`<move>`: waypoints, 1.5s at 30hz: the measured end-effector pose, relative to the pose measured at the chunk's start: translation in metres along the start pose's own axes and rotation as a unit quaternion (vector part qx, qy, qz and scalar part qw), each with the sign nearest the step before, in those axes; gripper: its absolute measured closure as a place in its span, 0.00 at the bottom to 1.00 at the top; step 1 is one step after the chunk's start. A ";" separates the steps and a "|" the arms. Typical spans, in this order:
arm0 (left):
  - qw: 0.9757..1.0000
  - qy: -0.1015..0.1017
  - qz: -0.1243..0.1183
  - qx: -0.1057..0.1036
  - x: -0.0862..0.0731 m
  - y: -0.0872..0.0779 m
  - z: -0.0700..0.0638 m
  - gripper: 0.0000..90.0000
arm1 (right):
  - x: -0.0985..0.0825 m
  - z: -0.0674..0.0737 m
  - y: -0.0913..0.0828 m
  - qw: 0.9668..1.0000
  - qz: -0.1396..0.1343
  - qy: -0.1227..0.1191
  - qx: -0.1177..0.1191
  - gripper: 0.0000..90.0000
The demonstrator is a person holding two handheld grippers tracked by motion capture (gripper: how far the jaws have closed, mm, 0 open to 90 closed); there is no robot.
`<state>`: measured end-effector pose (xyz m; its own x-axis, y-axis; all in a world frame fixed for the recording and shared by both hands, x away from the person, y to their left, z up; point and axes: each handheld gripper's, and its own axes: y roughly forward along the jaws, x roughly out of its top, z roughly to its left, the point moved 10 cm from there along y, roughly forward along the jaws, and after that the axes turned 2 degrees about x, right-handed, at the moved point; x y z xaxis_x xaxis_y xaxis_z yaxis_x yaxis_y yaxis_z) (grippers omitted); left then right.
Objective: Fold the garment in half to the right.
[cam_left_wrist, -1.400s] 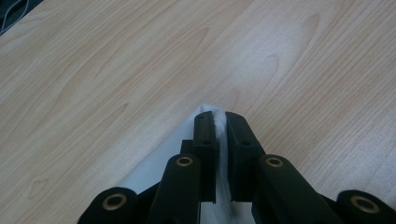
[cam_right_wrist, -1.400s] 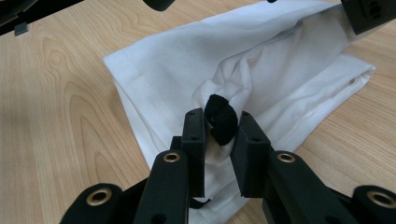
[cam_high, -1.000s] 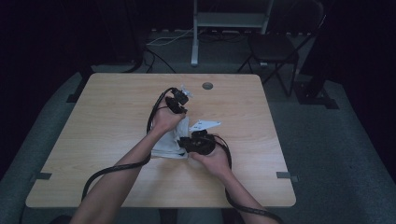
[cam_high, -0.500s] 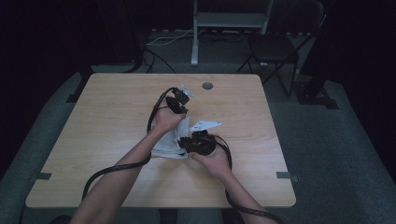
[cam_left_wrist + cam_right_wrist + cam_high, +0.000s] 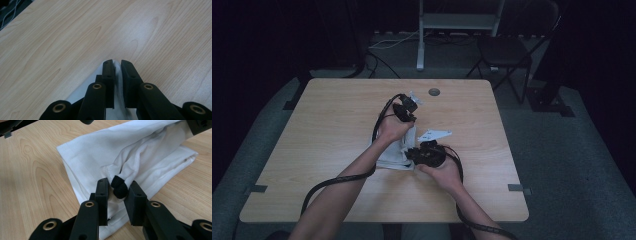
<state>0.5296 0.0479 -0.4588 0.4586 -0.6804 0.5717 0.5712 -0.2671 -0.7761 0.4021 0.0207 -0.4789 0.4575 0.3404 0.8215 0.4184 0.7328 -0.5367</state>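
Item one: a white cloth [image 5: 398, 152], folded and rumpled, is laid on the wooden table [image 5: 322, 150] slightly toward six o'clock of the table's centre in the high view. Hemmed edges and several layers are seen in the right gripper view [image 5: 100, 152], with a bunched fold running toward two o'clock.

Item two: the left gripper [image 5: 117, 65] is found at twelve o'clock of the cloth in the high view [image 5: 406, 111], gripped by the person's left hand [image 5: 393, 128]. Its jaws are drawn nearly together, with a thin ridge of the white cloth [image 5: 118, 82] pinched between them; they have just been easing apart slightly, the fabric remaining between the pads. Bare tabletop [image 5: 62, 37] is seen beyond the tips.

Item three: the right gripper [image 5: 119, 188] is found at four o'clock of the cloth in the high view [image 5: 427, 154], carried by the right hand [image 5: 443, 172]. Its jaws are set narrowly apart around a gathered fold of the cloth and a small black rounded piece [image 5: 120, 188] lodged at that fold; what this piece is cannot be told. The fabric is caught between the pads.

Item four: a grey three-cornered plate [image 5: 434, 135] is seen on top of the right gripper. A black cable [image 5: 337, 180] is trailed from the left gripper toward seven o'clock across the table.
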 end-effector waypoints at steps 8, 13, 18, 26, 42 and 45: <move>1.000 -0.006 -0.005 -0.002 0.002 0.002 -0.003 0.91 | -0.004 -0.004 -0.003 1.000 0.002 0.002 -0.004 0.81; 1.000 -0.001 -0.004 -0.003 0.003 0.002 -0.005 0.90 | -0.005 -0.004 -0.005 1.000 0.003 0.006 -0.005 0.81; 1.000 -0.001 -0.008 -0.006 0.005 0.004 -0.008 0.90 | -0.006 -0.004 -0.007 1.000 0.003 0.008 -0.006 0.81; 1.000 0.001 -0.006 -0.010 0.005 0.006 -0.011 0.90 | -0.008 -0.005 -0.008 1.000 0.004 0.011 -0.006 0.80; 1.000 0.007 -0.002 -0.018 0.006 0.011 -0.021 0.89 | -0.013 -0.008 -0.011 1.000 0.006 0.011 -0.009 0.80; 1.000 0.005 -0.003 -0.019 0.007 0.011 -0.022 0.89 | -0.014 -0.008 -0.011 1.000 0.005 0.012 -0.009 0.80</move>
<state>0.5239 0.0257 -0.4692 0.4475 -0.6856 0.5742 0.5485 -0.2967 -0.7817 0.3973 0.0034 -0.4857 0.4803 0.3343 0.8109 0.4266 0.7187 -0.5490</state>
